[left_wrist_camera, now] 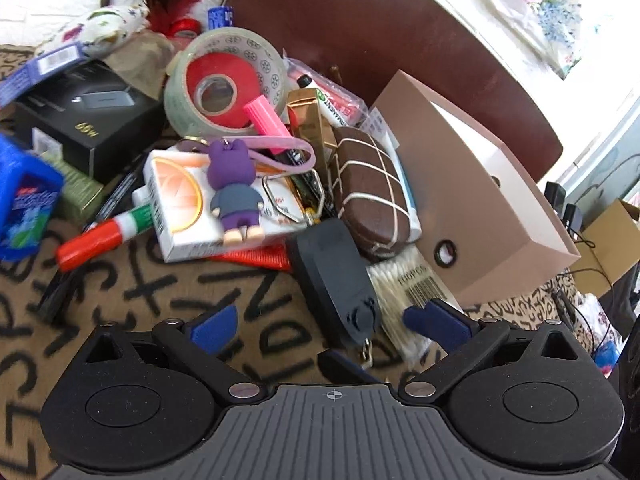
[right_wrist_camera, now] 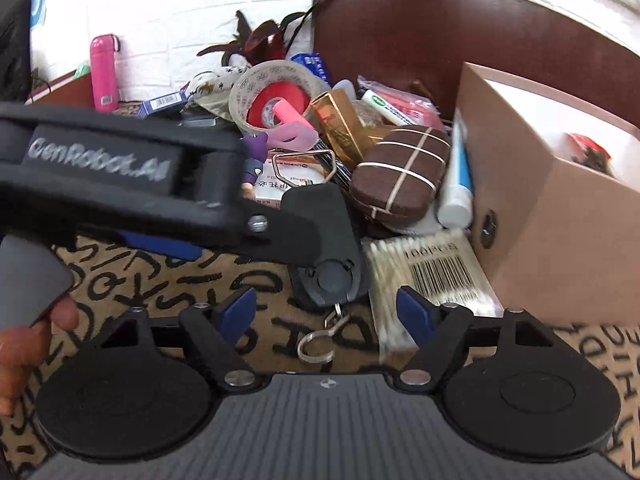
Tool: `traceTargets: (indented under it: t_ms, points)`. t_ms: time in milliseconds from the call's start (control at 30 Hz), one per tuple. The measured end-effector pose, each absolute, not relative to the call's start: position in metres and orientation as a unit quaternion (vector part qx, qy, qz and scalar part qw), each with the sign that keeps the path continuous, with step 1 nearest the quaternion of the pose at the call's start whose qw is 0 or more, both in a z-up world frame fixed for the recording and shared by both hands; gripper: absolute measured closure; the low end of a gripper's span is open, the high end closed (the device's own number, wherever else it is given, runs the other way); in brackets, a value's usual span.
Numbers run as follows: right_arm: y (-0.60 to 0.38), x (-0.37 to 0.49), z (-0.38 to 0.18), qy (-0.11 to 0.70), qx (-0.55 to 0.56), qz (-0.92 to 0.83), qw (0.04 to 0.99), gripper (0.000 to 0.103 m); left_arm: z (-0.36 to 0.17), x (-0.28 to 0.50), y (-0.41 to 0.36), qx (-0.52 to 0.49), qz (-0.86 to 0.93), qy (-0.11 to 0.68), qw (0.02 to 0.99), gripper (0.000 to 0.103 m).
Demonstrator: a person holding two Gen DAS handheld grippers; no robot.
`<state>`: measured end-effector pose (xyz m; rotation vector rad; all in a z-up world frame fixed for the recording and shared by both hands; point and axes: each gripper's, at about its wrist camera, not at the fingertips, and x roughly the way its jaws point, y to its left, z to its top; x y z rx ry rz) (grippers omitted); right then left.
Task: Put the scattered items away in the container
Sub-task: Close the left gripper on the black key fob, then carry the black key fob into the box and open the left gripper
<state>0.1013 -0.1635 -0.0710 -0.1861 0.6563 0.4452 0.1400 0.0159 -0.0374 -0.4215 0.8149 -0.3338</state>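
A pile of small items lies on a letter-patterned mat. In the left wrist view my left gripper [left_wrist_camera: 324, 322] is open, just short of a black luggage scale [left_wrist_camera: 334, 276] and a cotton swab pack [left_wrist_camera: 404, 300]. Behind them are a brown glasses case [left_wrist_camera: 370, 192], a purple figure keychain [left_wrist_camera: 236, 192], a tape roll [left_wrist_camera: 226, 80] and a pink marker [left_wrist_camera: 266, 118]. The tan cardboard box [left_wrist_camera: 480, 208] stands at the right. In the right wrist view my right gripper [right_wrist_camera: 326, 312] is open before the scale [right_wrist_camera: 324, 240] and swabs [right_wrist_camera: 424, 276]. The box [right_wrist_camera: 560, 220] holds a red item.
The left gripper body [right_wrist_camera: 120, 184] crosses the right wrist view from the left, over the pile. A black carton [left_wrist_camera: 80, 112], a blue bottle [left_wrist_camera: 24, 200], a red-green-white pen [left_wrist_camera: 104, 236] and a pink flask [right_wrist_camera: 103, 74] lie around. A dark brown chair back [left_wrist_camera: 380, 20] stands behind.
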Motion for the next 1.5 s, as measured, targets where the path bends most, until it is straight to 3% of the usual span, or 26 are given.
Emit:
traceTargets:
  t_ms: [167, 333, 500, 633, 1100, 1167, 1233, 1400, 1500]
  points:
    - [-0.155, 0.124, -0.075, 0.323, -0.099, 0.233, 0.912, 0.039, -0.050, 0.164, 0.014, -0.216, -0.161, 0.407, 0.873, 0.008]
    - [-0.150, 0.141, -0.085, 0.336, -0.095, 0.235, 0.907, 0.043, -0.053, 0.174, 0.006, -0.204, -0.161, 0.400, 0.879, 0.009]
    - [-0.152, 0.138, -0.086, 0.342, -0.078, 0.240, 0.905, 0.048, -0.050, 0.162, -0.007, -0.150, -0.164, 0.398, 0.890, 0.020]
    - [-0.152, 0.117, -0.086, 0.349, -0.081, 0.247, 0.900, 0.048, -0.051, 0.139, -0.015, -0.151, -0.186, 0.414, 0.878, 0.032]
    - [-0.181, 0.019, -0.079, 0.361, -0.064, 0.240, 0.899, 0.046, -0.054, 0.076, -0.028, -0.146, -0.200, 0.430, 0.868, 0.027]
    - [-0.180, 0.019, -0.077, 0.363, -0.060, 0.233, 0.900, 0.046, -0.053, 0.077, -0.032, -0.123, -0.195, 0.432, 0.872, 0.031]
    - [-0.176, 0.022, -0.078, 0.365, -0.057, 0.227, 0.901, 0.042, -0.050, 0.076, -0.035, -0.106, -0.187, 0.432, 0.876, 0.042]
    - [-0.170, 0.023, -0.081, 0.362, -0.056, 0.215, 0.905, 0.041, -0.052, 0.075, -0.032, -0.118, -0.182, 0.431, 0.876, 0.037]
    - [-0.171, 0.022, -0.081, 0.360, -0.057, 0.213, 0.906, 0.047, -0.051, 0.073, -0.033, -0.103, -0.184, 0.432, 0.877, 0.042]
